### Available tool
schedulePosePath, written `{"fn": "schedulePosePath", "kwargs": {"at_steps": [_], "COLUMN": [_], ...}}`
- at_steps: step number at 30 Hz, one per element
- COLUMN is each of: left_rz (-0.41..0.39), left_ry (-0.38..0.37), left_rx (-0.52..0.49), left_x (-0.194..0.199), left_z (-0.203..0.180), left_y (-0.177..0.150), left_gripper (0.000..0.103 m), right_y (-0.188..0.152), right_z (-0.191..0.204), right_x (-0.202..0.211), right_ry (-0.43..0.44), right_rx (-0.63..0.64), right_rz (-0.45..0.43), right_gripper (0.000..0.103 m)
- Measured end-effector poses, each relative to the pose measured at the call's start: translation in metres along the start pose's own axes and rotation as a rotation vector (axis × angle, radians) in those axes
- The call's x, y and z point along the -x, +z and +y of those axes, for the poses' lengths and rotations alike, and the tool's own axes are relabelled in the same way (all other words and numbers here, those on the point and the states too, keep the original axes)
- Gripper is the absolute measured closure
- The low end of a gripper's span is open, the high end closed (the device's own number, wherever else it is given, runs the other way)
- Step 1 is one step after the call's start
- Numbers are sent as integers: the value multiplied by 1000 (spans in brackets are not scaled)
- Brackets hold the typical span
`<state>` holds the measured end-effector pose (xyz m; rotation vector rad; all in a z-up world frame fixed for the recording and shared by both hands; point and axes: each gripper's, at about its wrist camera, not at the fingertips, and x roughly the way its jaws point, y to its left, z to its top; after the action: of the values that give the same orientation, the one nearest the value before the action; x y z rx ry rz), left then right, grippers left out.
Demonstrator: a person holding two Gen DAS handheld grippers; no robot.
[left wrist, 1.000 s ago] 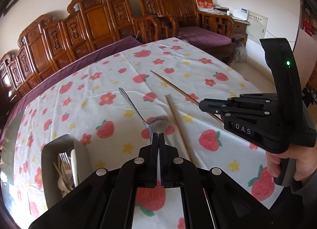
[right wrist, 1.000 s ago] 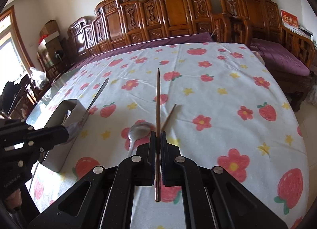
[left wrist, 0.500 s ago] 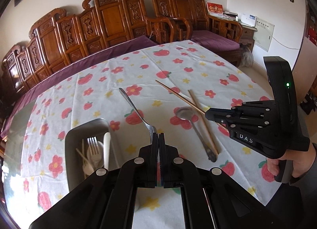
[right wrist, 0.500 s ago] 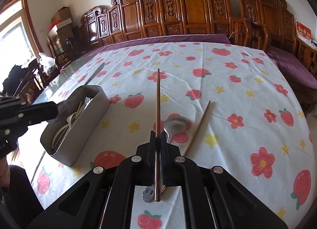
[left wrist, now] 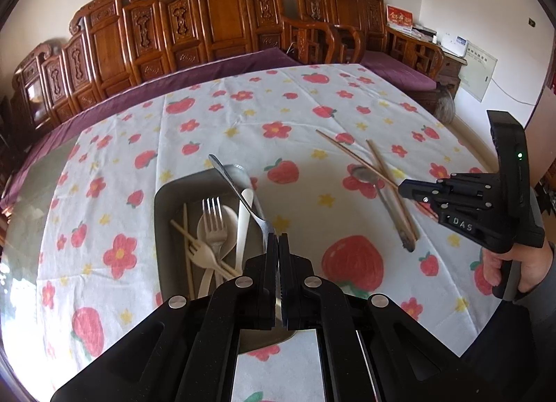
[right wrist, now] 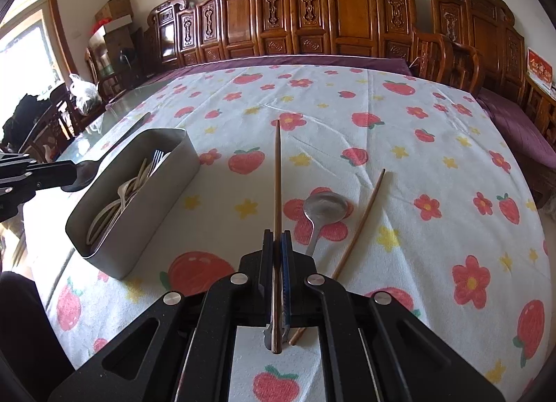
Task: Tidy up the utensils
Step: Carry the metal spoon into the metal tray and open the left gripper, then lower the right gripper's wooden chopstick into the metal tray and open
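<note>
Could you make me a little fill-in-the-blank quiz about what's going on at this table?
1. The left gripper holds a metal ____ above the grey bin.
2. The right gripper is shut on a wooden ____.
3. A fork lies ____ the bin.
4. The spoon on the cloth lies beside a loose ____.

Answers: spoon; chopstick; inside; chopstick

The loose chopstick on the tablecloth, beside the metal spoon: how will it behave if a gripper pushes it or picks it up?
The loose chopstick is thin and looks wooden, so probably stiff and light. A sideways push may roll it, though the tablecloth could damp that.
</note>
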<state>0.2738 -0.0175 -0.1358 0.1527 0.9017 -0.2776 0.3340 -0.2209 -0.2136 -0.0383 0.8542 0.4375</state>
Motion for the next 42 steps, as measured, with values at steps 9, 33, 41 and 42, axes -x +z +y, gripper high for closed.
{"fn": "schedulePosePath", "kwargs": {"at_steps": [9,33,41,42], "left_rz": [66,50,-9,-19], "left_ry": [24,73,52,47], "left_rx": [37,124,177,177], "left_x": [-26,-38,-21,-18], "left_z": [23,63,75,75], "left_y": [-20,-46,-47,-47], "left_gripper": [103,101,96,95], "right_y": [-1,-3,-2,-1], "right_z": [3,28,59,65], "right_x": [-5,-6,2,3], "right_ry": [-1,48,114,129], "right_rx": [14,48,48,47], "right_rz": [13,23,13,11], "right_gripper": [98,98,98,97]}}
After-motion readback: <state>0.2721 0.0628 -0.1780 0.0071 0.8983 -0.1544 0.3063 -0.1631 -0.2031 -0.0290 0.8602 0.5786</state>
